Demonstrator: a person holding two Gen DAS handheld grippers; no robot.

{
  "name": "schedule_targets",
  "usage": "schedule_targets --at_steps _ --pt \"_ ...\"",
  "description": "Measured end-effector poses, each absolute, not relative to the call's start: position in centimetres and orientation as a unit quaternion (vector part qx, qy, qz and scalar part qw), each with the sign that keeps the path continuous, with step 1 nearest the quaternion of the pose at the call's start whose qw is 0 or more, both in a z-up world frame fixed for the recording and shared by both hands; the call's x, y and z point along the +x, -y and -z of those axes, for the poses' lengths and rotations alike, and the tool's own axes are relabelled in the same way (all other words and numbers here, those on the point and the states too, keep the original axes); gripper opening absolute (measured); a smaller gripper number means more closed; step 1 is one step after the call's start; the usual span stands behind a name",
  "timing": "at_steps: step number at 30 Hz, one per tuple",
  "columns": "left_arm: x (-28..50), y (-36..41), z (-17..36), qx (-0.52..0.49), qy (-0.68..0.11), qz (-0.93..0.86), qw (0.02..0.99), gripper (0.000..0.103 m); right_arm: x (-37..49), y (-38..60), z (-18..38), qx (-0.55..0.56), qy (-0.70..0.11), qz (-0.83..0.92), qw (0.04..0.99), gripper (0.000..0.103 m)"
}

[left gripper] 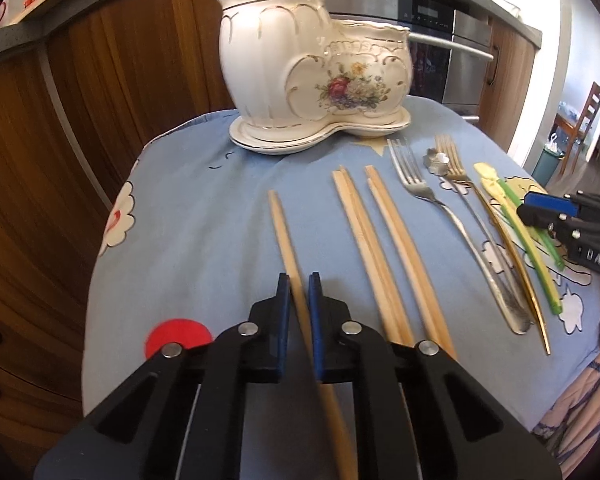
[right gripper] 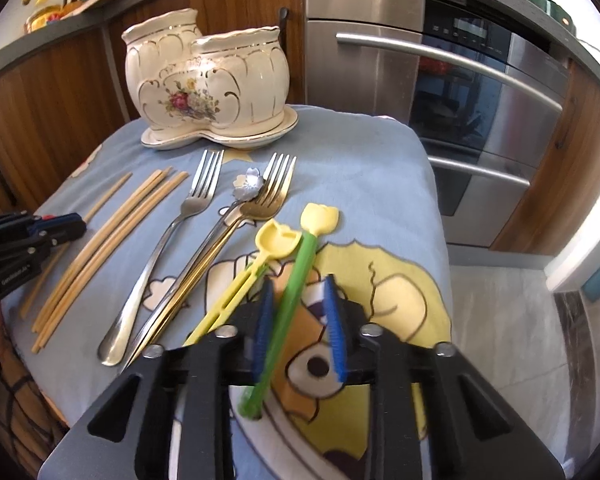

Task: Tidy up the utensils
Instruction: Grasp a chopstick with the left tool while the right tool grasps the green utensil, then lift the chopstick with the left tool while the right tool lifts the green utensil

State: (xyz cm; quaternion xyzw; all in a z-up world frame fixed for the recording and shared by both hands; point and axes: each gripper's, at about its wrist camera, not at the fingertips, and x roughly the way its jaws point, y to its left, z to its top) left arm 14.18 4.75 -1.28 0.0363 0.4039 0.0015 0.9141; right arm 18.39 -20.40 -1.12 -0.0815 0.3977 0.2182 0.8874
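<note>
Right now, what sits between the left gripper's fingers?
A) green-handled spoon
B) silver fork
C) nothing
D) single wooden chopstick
D: in the left wrist view the left gripper has its blue pads closed on the lone wooden chopstick, which lies apart from the other chopsticks; the silver fork lies untouched further right.

Bare cloth [right gripper: 360,168] right of forks [right gripper: 278,184]; holder [right gripper: 204,80] behind.
</note>
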Motion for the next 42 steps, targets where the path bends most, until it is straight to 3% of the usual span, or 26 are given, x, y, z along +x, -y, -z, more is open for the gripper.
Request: schedule_targets --at_steps 2,17,25,33,42 --pt "14.5 -5.3 1.2 0.039 -0.407 -0.001 0.912 0.008 19.0 20.3 1.0 -0.096 -0.401 -0.220 0.884 0.013" --pt "17.4 -5.1 0.4 0.119 -0.500 0.043 0.857 0.009 25.0 18.6 0.1 -0.195 -0.514 -0.262 0.793 0.015" --pt "18.7 -6.3 0.0 0.088 -0.531 0.070 0.840 0.007 25.8 18.2 0.1 -0.213 -0.534 -0.262 0.775 0.010" --pt "16.9 -8.4 -1.1 0.032 -0.475 0.056 0.877 0.005 26.0 20.3 -1.6 -0.132 -0.501 -0.262 0.814 0.010" --pt "14.8 -11.1 -6.8 -0.073 -0.328 0.043 0.941 0.005 24.7 21.3 -6.6 -0.020 -0.403 -0.298 0.865 0.010"
